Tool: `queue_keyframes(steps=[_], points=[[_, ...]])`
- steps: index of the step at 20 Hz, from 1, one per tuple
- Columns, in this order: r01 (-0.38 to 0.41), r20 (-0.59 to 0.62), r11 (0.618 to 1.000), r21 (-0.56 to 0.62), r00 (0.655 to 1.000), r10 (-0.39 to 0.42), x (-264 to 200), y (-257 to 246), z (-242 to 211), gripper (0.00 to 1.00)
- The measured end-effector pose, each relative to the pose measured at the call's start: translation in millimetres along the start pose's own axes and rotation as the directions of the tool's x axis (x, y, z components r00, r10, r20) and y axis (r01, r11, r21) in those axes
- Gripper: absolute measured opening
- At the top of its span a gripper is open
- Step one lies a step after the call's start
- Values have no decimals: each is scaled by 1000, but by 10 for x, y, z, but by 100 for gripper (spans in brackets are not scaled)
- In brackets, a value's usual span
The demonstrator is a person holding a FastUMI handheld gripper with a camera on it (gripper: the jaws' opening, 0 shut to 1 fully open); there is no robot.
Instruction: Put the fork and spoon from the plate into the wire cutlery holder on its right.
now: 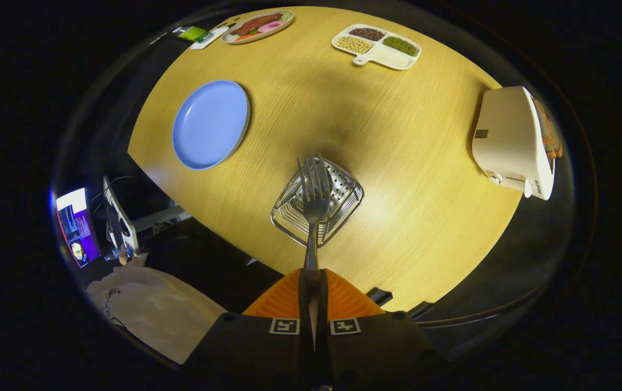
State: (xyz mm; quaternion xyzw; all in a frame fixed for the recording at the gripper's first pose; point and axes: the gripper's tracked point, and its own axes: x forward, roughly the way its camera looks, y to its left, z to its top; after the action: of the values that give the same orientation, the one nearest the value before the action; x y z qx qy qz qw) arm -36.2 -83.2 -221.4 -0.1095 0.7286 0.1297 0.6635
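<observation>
We see the gripper pinching the fork by its handle, both fingers pressed against it. The fork points ahead, its tines over the wire holder, which stands on the wooden table. The blue plate lies beyond, to the holder's left, well apart from it.

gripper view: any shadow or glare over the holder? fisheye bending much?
Gripper view: a broad soft shadow darkens the table beyond the wire cutlery holder; no harsh glare; the fork, clamped in the gripper, stays sharp; fisheye curves the table's edges strongly.
</observation>
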Motion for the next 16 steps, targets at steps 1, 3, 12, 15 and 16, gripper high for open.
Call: queue_keyframes(steps=[1, 3, 12, 15, 16], points=[[-7, -35, 1000, -12, 999, 6, 19, 10, -46, 6], [-10, -97, 999, -36, 995, 6, 32, -9, -136, 6], [-54, -152, 996, 69, 986, 64, 148, -87, 13, 9], [-63, -122, 995, 83, 990, 72, 156, -86, 83, 18], [-67, -103, 994, 81, 992, 75, 135, -82, 94, 20]])
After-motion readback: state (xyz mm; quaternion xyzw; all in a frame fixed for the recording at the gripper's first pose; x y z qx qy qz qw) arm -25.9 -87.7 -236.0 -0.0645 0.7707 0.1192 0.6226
